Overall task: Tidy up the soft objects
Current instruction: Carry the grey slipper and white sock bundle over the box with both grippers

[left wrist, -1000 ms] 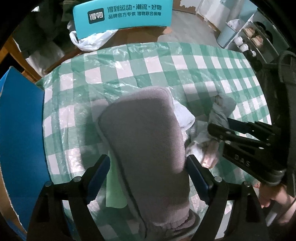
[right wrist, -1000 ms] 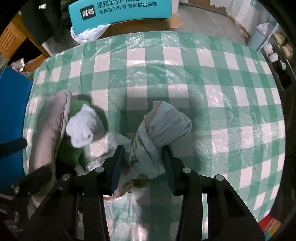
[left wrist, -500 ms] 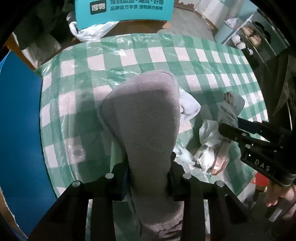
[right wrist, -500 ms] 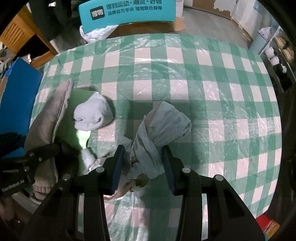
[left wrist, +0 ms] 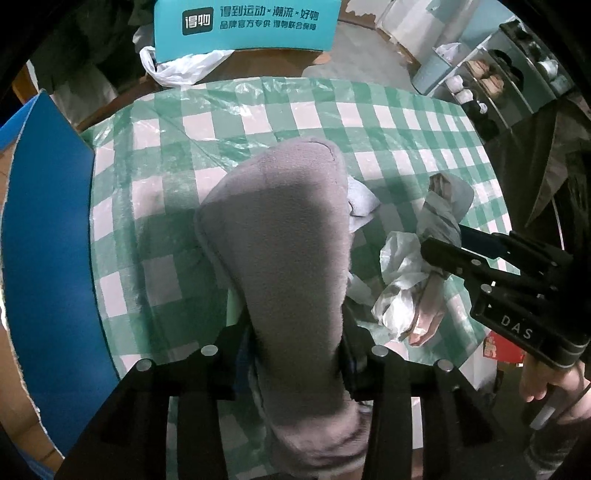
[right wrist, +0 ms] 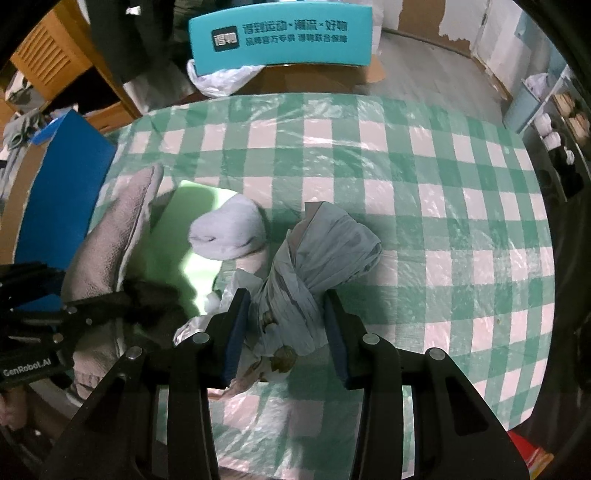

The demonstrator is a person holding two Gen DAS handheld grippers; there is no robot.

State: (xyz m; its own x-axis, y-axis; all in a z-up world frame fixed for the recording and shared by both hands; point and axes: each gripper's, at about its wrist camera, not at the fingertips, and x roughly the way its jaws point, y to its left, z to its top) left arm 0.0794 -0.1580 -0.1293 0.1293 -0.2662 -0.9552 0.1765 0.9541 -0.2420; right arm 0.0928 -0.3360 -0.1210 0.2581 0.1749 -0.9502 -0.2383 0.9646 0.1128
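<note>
A long grey fleece piece (left wrist: 280,229) stands between the pads of my left gripper (left wrist: 291,332). The pads press its narrow end, and the jaws are opening slightly. Its far end reaches out over the green-checked tablecloth (right wrist: 443,206). My right gripper (right wrist: 286,314) is shut on a knotted grey-blue cloth bundle (right wrist: 325,251), held just above the cloth. Between the two lie a rolled white sock (right wrist: 229,232) on a pale green sheet (right wrist: 184,229) and a crumpled white plastic bag (left wrist: 399,266). In the right wrist view the left gripper (right wrist: 99,306) shows at the lower left with the fleece piece (right wrist: 114,236).
A blue board (left wrist: 48,240) stands along the table's left side. Beyond the far edge are a teal printed box (left wrist: 243,22) and a white plastic bag (left wrist: 181,66). A shelf with shoes (left wrist: 491,81) stands at the right. A red packet (left wrist: 502,347) lies below the table's near right edge.
My left jaws closed from wide onto the grey fleece piece and drew it back a little. My right gripper rose with the bundle, so more of the table shows.
</note>
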